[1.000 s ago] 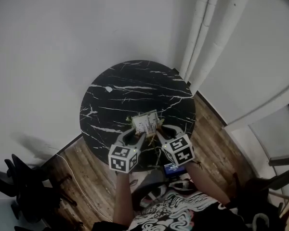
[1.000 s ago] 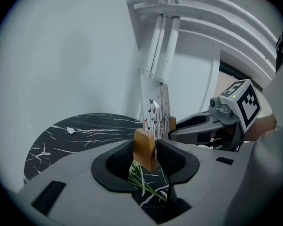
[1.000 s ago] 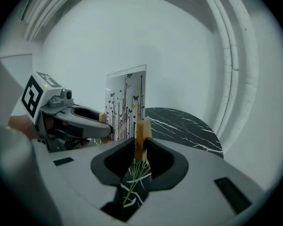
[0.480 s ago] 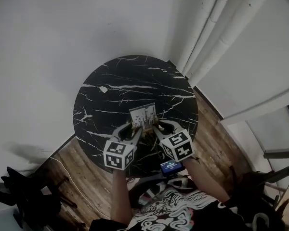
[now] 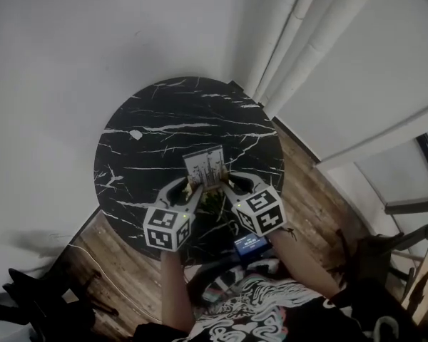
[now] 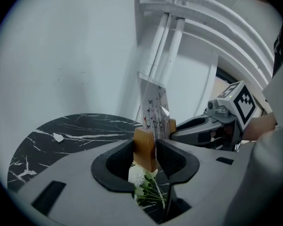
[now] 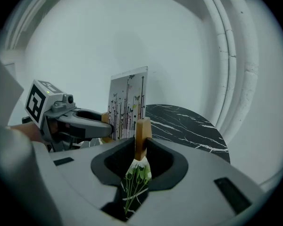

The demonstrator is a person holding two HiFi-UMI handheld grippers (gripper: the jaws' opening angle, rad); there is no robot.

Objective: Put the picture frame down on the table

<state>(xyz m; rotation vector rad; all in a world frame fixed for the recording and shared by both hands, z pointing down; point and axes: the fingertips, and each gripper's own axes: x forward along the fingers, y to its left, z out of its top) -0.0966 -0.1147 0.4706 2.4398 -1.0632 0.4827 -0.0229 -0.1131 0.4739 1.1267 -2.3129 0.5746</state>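
Over the table (image 5: 157, 120), the upright picture frame (image 5: 204, 168) is being clamped at its wooden ends by the left hand-held gripper (image 5: 191, 189) and right hand-held gripper (image 5: 224, 184).

The head view is dim, grey and underexposed, darkening toward its lower corners; the table (image 5: 200, 120) reads almost flat black, and a soft shadow (image 5: 36, 244) smears across the pale wall (image 5: 71, 63) at lower left. Both gripper views are brighter — cool, even light, gentle shading — each a fisheye circle with black corners. The white pipes (image 6: 212, 11) bow near the rim, and surfaces closest to the lens look soft.
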